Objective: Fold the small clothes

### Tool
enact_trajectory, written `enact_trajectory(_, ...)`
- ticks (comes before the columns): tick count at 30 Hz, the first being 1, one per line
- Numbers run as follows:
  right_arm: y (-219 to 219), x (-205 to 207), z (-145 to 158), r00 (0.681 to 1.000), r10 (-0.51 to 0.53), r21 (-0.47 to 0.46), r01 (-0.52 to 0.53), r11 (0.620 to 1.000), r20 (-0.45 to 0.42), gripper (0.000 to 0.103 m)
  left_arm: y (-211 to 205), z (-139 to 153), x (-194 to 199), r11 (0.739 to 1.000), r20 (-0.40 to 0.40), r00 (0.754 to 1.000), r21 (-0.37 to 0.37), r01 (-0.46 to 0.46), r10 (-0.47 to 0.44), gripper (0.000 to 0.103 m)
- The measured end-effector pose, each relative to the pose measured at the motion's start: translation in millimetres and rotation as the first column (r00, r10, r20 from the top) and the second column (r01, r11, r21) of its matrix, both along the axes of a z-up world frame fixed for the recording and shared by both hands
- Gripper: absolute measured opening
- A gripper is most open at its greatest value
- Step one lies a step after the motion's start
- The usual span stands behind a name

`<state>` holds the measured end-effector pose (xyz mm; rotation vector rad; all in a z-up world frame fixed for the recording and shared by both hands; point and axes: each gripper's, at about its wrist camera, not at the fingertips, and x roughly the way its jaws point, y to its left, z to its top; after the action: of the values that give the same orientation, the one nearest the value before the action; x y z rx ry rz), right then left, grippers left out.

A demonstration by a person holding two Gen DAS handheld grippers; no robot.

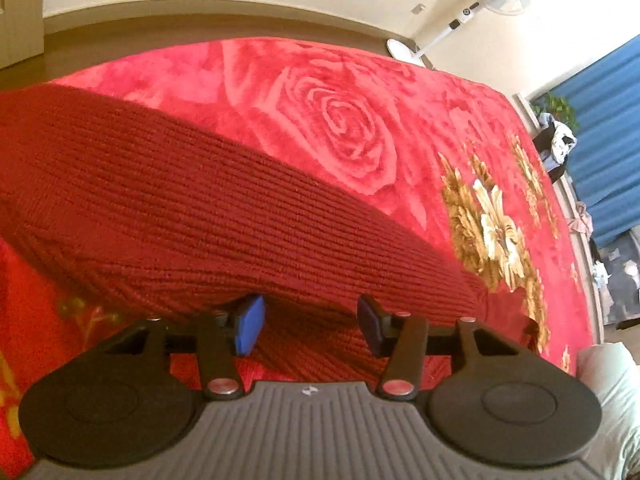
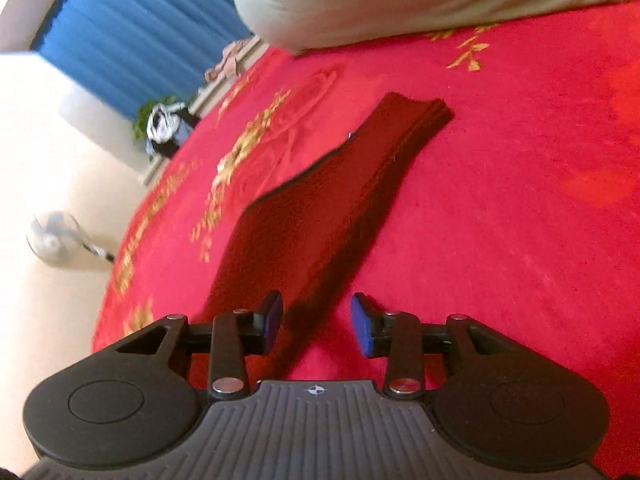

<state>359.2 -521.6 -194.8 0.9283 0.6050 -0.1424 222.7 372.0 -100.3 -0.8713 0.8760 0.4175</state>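
The dark red knitted cloth lies flat on the red rose blanket, just ahead of both tongs. The left tongs and right tongs stand apart, holding nothing.

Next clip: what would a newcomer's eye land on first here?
The bright red rose blanket fills both views. On it lies a dark red knit garment, a long folded strip in the right view, huge and close in the left. Both sets of tongs, left and right, hang open over it, holding nothing.
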Motion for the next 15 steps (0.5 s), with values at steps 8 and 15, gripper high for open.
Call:
enact_trajectory(8, -6, 7, 1, 0.999, 0.000, -0.051, 0.002, 0.999, 0.053, 0.010, -5, -1, 6, 0.999, -0.016, 1.000, 0.044, 0.015, -0.014, 0.059)
enact_trajectory(15, -9, -17, 7, 0.982, -0.186, -0.071, 0.184, 0.980, -0.018, 0.013, -10, 1, 6, 0.997, -0.022, 0.999, 0.065, 0.035, -0.034, 0.059)
